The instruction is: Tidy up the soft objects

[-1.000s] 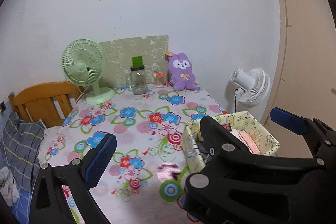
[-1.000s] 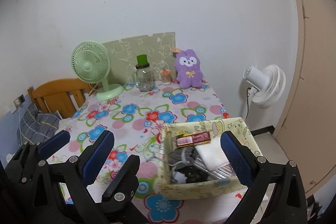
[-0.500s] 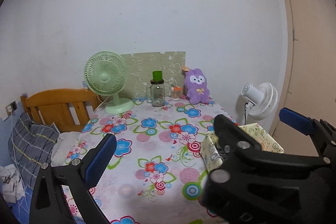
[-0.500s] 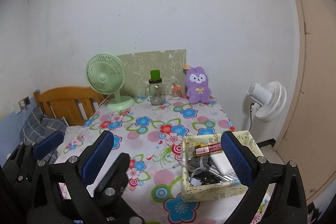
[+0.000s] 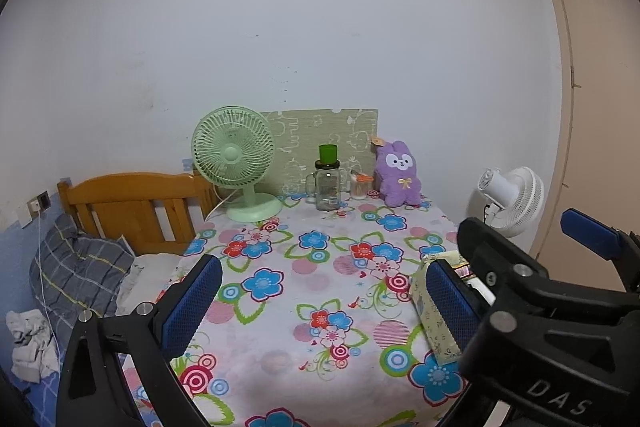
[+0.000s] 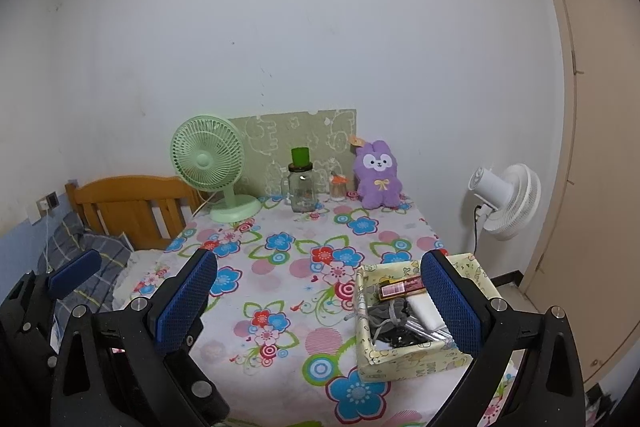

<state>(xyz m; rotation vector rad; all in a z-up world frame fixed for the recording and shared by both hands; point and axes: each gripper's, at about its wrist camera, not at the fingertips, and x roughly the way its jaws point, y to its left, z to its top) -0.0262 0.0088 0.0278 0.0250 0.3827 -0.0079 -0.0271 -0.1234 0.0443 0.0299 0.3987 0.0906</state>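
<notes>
Both grippers had drawn back and risen from the table over the last second, so the box and the far wall showed smaller and lower than before. At this moment the left gripper hung above the near part of the flowered cloth, its blue pads spread wide and holding nothing. The right gripper was likewise agape and empty, its right pad in front of the box's near-right corner.

Taking the box as the mark: it sat at the table's near-right edge, a pale yellow printed carton with a red packet, a white block and dark cords jumbled inside. Far behind it, against the wall, the purple plush sat upright at the table's back-right corner. Left of the plush stood a small orange-lidded jar, then a glass jar with a green cap, then a green fan. Right of the box and off the table, a white fan stood near the door. Far left of the box lay a wooden bed frame with a checked pillow.
</notes>
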